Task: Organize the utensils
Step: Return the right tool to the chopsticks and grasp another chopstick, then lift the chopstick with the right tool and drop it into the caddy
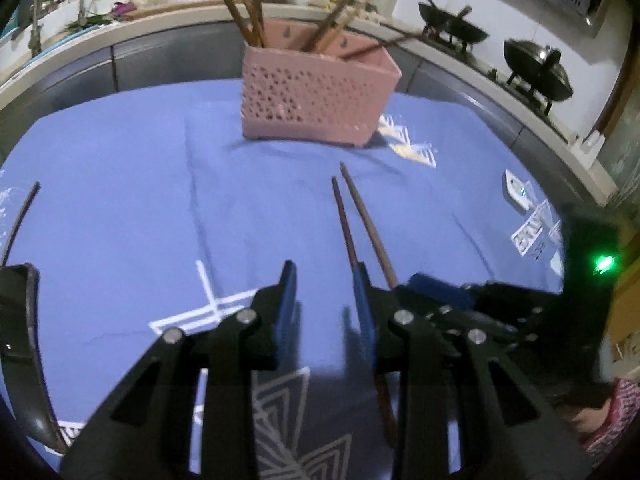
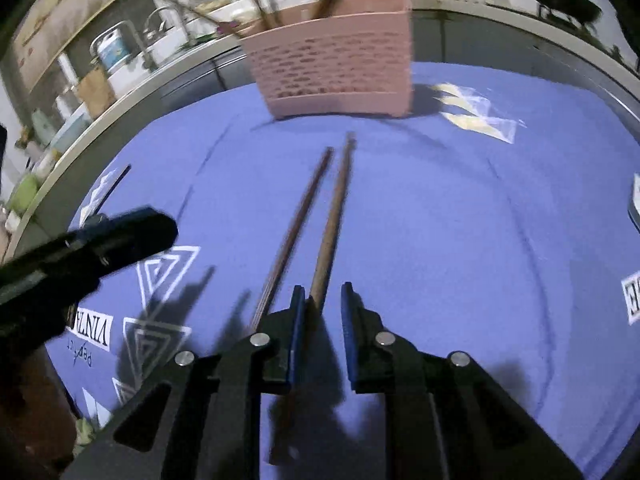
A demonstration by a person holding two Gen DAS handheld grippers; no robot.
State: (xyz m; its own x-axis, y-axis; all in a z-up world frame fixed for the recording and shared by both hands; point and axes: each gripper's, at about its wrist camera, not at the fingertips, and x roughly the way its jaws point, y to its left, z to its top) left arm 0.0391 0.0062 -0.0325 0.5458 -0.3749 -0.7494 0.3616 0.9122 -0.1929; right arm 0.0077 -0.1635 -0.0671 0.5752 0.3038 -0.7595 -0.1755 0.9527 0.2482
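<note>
A pink perforated utensil holder [image 1: 316,96] stands at the far side of the blue cloth [image 1: 120,200] with several brown chopsticks in it; it also shows in the right wrist view [image 2: 336,68]. Two brown chopsticks [image 1: 360,224] lie side by side on the cloth, pointing at the holder. My left gripper [image 1: 326,280] is open, its right finger by the left chopstick. My right gripper [image 2: 322,296] is open; the right chopstick [image 2: 330,220] runs between its fingers, against the left pad, and the left chopstick [image 2: 294,224] lies just outside. The right gripper shows in the left view [image 1: 452,292].
Another dark chopstick [image 1: 20,220] lies at the cloth's left edge. A black curved object [image 1: 24,352] sits at the near left. A small white device [image 1: 516,192] lies at the right. Behind are a counter with a sink [image 1: 72,12] and woks [image 1: 536,68].
</note>
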